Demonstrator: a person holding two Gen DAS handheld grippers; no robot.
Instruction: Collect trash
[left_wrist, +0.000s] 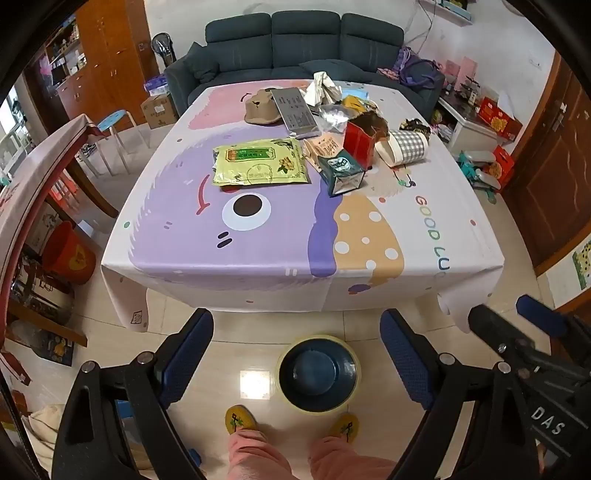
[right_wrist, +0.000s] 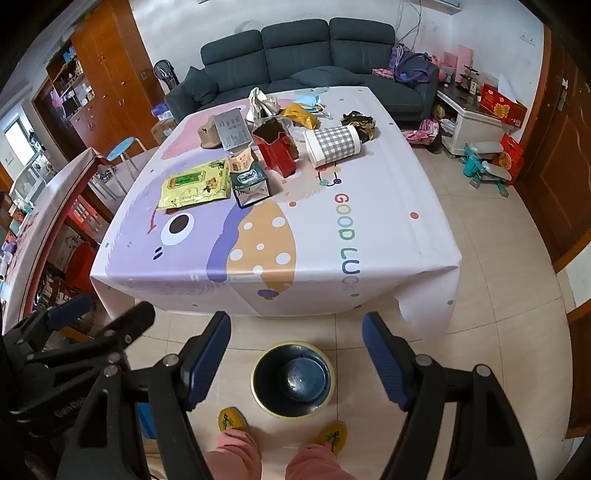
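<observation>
Both grippers, left (left_wrist: 295, 354) and right (right_wrist: 295, 354), gape empty above bin (right_wrist: 293, 380) on floor. Trash (left_wrist: 317, 129) heaped on far tabletop: light, crinkly, crushable wrappers and cartons. Pinch edges.

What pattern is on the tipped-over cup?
Grey-and-white check on the cup, clearest in the right wrist view.

One bin (left_wrist: 317, 373), two slippers (left_wrist: 240, 419), two grippers (left_wrist: 295, 354), one table (left_wrist: 258, 273).
</observation>
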